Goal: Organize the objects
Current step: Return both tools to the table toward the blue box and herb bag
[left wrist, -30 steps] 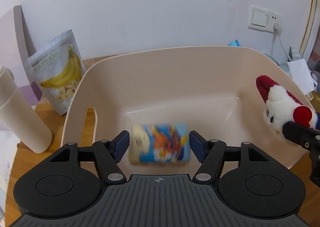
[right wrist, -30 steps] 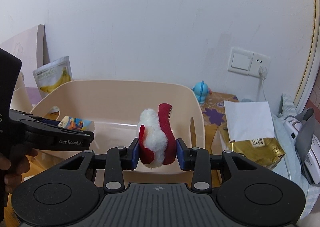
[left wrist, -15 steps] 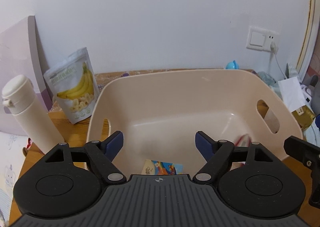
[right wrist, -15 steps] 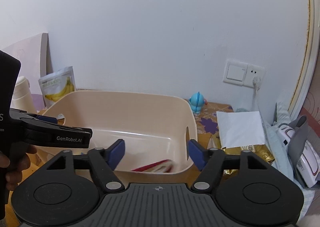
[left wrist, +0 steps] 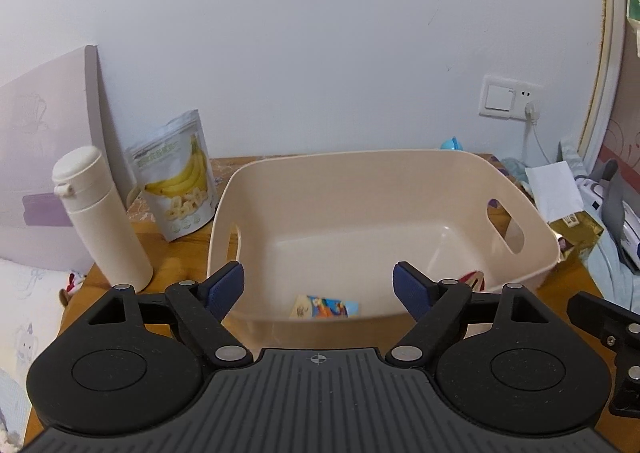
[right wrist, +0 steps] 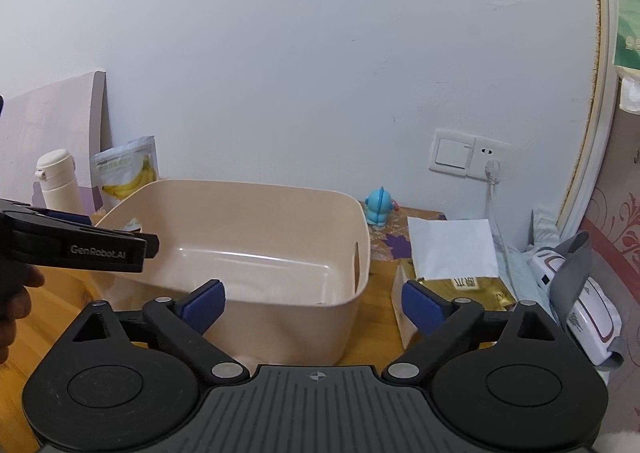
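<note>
A beige plastic bin (left wrist: 400, 173) stands on the wooden table; it also shows in the right wrist view (right wrist: 256, 209). Inside it lie a small colourful box (left wrist: 325, 306) near the front wall and a red and white plush toy (left wrist: 474, 279) at the right, mostly hidden by a finger. My left gripper (left wrist: 319, 286) is open and empty, above the bin's front rim. My right gripper (right wrist: 313, 302) is open and empty, in front of the bin's right corner. The left gripper (right wrist: 80, 247) shows at the left of the right wrist view.
A white bottle (left wrist: 98, 221) and a banana chips pouch (left wrist: 176, 177) stand left of the bin. A blue toy figure (right wrist: 379, 207), a white paper (right wrist: 452, 249) and a gold packet (right wrist: 476, 289) lie to its right. A board (left wrist: 44, 121) leans on the wall.
Both grippers opened and let go: the colourful box and the plush toy dropped into the bin. Both grippers then pulled back and up, away from the bin.
</note>
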Demonstrator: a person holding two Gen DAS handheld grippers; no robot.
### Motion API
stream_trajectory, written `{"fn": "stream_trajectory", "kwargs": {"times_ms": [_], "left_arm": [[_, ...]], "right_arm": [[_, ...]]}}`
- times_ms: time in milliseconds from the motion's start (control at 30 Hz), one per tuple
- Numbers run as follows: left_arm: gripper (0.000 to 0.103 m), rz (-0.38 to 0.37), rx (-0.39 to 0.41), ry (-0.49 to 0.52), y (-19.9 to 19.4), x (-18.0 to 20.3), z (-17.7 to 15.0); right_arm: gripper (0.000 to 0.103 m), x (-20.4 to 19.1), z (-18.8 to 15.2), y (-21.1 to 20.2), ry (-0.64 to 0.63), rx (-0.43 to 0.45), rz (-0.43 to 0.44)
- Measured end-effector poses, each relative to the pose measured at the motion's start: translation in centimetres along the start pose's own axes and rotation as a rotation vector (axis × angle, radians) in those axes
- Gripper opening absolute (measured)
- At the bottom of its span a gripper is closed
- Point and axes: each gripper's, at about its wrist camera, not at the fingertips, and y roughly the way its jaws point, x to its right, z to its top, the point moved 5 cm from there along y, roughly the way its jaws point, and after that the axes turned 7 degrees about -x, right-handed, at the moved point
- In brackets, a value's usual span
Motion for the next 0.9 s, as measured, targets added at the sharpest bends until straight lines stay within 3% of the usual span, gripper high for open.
{"fn": "stream_trajectory", "kwargs": {"times_ms": [433,900], "left_arm": [[0.083,-0.025,-0.037,0.036,-2.8,1.0,-4.5],[0.083,-0.047,-0.126,0.043,-2.4,1.2,-8.8]], "right_arm": [[0.103,0.3,-3.3,-1.7,-0.031,-0.038,-0.010],[0.103,-0.3,-7.4,-1.2,-0.118,-0.131,-0.023]]}}
